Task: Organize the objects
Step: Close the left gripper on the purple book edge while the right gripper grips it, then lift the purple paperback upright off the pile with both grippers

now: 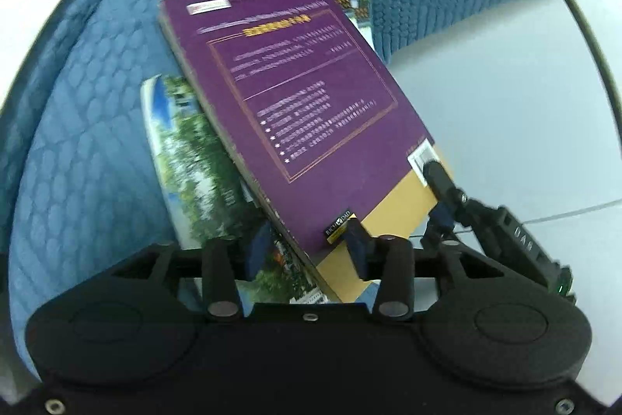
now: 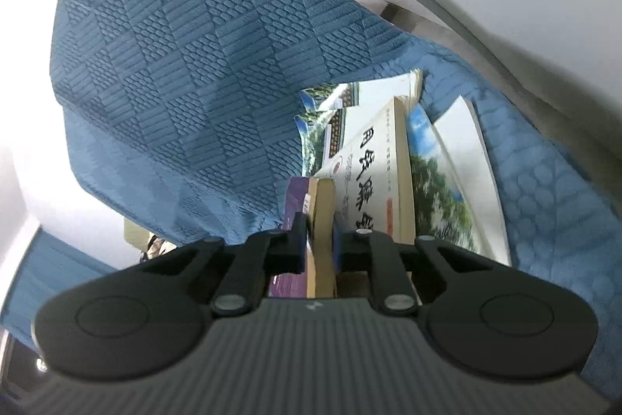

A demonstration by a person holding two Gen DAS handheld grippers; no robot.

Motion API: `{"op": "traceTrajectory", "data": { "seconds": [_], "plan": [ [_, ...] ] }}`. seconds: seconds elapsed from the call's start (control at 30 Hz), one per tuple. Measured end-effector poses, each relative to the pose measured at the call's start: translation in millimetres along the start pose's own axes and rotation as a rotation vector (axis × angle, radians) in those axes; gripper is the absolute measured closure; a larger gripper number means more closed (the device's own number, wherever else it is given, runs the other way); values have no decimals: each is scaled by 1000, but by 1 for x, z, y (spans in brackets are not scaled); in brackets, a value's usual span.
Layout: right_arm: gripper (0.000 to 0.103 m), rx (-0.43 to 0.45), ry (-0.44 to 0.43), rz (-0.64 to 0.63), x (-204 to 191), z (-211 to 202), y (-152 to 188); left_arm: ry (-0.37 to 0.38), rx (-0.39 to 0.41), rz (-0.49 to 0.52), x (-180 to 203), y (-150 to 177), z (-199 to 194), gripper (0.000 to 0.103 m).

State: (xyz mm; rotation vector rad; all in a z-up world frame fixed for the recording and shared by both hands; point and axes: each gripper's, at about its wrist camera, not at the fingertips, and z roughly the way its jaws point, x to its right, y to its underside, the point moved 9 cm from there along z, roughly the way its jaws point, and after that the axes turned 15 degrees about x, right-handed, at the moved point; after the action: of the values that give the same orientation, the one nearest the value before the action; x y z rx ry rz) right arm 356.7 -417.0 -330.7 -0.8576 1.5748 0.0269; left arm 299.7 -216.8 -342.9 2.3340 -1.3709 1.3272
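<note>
You're pinching the purple book (image 2: 292, 205) by its lower edge with the right gripper (image 2: 318, 240), holding it tilted over the picture books (image 1: 194, 181) on the blue quilt (image 1: 85, 96). Your left gripper (image 1: 311, 251) is sitting spread around its corner, pads loose.

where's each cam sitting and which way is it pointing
Left wrist: on the left gripper, looking down at the purple book on blue fabric; its jaws straddle the book's near edge.
Right wrist: on the right gripper, looking edge-on along the book, jaws clamped on it.
Shared: the purple book, the picture books beneath, the fabric.
</note>
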Motion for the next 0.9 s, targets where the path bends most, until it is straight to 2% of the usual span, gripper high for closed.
{"op": "traceTrajectory", "data": {
  "seconds": [0.1,0.2,0.27,0.37,0.47,0.6,0.7,0.77,0.83,0.9],
  "plan": [
    [87,22,33,-9,-15,-5,6,19,-10,-82,-10,-4,-11,55],
    [88,49,76,35,-30,-8,13,43,-3,-153,-21,-12,-27,50],
    [88,69,107,42,-42,-14,17,51,8,-187,-27,-18,-36,43],
    [88,91,161,49,-66,-14,24,93,20,-277,-37,-21,-51,37],
    [88,112,214,39,-90,-15,36,140,8,-372,-43,-19,-60,37],
    [88,146,277,70,-110,-19,54,187,-10,-450,-47,-15,-66,37],
    [88,177,298,108,-114,-27,65,216,-24,-522,-53,-11,-62,39],
    [88,197,314,133,-111,-31,71,224,-27,-556,-56,-10,-59,51],
    [88,206,323,177,-106,-35,76,235,-37,-585,-57,-8,-57,57],
    [88,207,334,194,-101,-36,81,239,-53,-594,-58,-8,-52,59]
  ]
}}
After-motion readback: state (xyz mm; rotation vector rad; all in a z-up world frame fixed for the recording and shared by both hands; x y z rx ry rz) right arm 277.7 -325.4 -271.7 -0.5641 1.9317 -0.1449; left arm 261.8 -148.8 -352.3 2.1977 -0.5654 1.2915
